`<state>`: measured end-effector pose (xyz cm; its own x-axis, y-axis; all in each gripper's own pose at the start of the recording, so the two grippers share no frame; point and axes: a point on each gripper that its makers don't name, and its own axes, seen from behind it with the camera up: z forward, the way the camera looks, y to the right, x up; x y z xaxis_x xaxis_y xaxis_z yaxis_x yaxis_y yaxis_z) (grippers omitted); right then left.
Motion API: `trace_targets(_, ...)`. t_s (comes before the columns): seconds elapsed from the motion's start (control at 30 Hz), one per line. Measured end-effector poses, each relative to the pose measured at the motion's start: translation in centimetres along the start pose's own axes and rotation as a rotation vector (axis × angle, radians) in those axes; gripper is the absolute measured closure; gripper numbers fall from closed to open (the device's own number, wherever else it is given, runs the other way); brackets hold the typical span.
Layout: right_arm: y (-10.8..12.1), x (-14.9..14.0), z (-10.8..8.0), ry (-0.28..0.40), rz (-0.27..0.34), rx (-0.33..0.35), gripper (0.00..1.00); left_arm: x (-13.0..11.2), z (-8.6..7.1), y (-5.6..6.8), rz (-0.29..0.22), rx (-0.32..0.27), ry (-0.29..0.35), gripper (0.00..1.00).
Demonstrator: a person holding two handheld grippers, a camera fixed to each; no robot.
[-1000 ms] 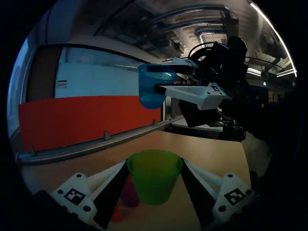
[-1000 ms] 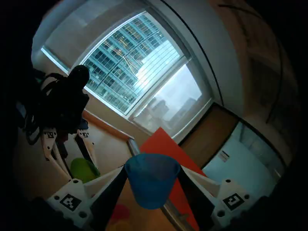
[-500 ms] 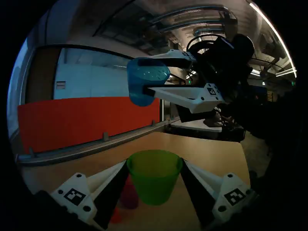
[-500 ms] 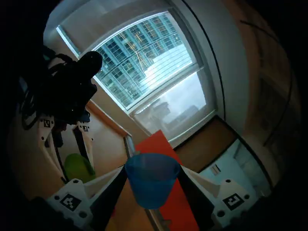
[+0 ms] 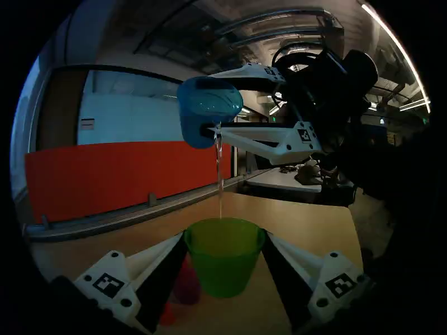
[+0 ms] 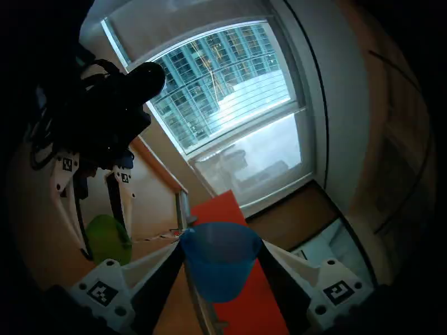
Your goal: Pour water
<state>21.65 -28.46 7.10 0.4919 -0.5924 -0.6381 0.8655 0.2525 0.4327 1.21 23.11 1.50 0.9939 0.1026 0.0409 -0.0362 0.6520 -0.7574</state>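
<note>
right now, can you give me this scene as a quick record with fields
left hand-held gripper: shut on green cup, cup upright
right hand-held gripper: shut on blue cup, tipped above the green cup
water: thin stream falling from the blue cup's rim into the green cup
table: wooden; purple cup on it, by the left finger
stage: pouring under way

The green cup [image 5: 224, 265] and the blue cup [image 6: 219, 268] are looking translucent. The left hand-held gripper [image 5: 223, 241] and right hand-held gripper [image 6: 220, 245] are wearing white, with black-and-white square markers [image 5: 108, 283]. The tabletop [image 5: 304, 219] is showing tan, the wall panel [image 5: 112, 173] orange-red.
</note>
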Motion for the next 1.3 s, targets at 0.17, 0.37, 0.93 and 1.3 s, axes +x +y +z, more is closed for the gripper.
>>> trace_targets(0.17, 0.3, -0.2, 0.2, -0.005, -0.031, -0.003, 0.08, 0.0, 0.0, 0.1, 0.002, -0.002, 0.0, 0.1)
trace_targets(0.37, 0.6, -0.3, 0.2, -0.005, -0.059, -0.009, 0.08, -0.1, 0.1, 0.0, 0.002, 0.0, -0.002, 0.1)
trace_targets(0.93, 0.9, -0.5, 0.8, -0.013, -0.14, -0.022, 0.08, -0.4, 0.2, -0.1, 0.005, -0.004, -0.006, 0.11)
trace_targets(1.3, 1.4, -0.3, 1.0, -0.014, -0.188, -0.035, 0.08, -0.5, 0.4, -0.3, 0.01, -0.003, -0.013, 0.11)
